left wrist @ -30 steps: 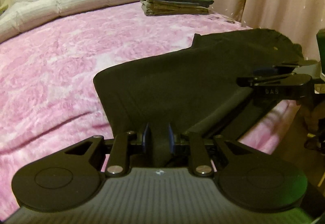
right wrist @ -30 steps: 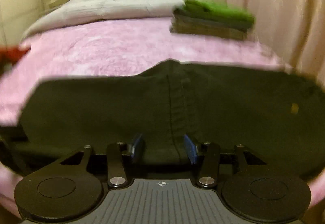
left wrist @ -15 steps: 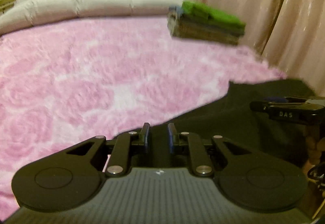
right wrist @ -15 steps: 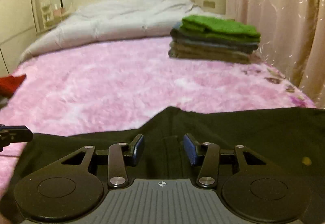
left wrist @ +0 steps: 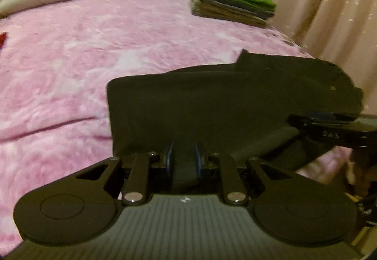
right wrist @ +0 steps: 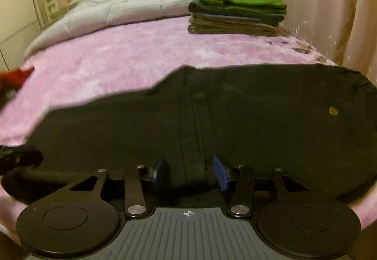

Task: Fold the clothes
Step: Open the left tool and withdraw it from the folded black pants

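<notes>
left gripper [left wrist: 183,163]: jaws nearly closed, pinching near edge of black garment [left wrist: 223,104] | right gripper [right wrist: 190,174]: jaws half apart, clamped on bunched cloth at garment's seam | garment: spread on near edge of pink blanket [right wrist: 122,52] | stack of folded clothes [right wrist: 235,12] far right, by curtain [right wrist: 313,1]; grey duvet [right wrist: 132,3] behind

Between the pads of the left gripper [left wrist: 183,160] lies the black garment [left wrist: 223,104], a matt, smooth woven cloth; a small brass-looking button [right wrist: 333,111] shines on it, to the right of the right gripper [right wrist: 192,171]. The pink blanket [left wrist: 94,52] beyond both grippers looks plush and fuzzy. Far ahead, the stack of folded clothes [right wrist: 235,14] has a green, rough knitted top. The gripper arms are matt black plastic with shiny metal pivots; the pads are ribbed blue rubber.
</notes>
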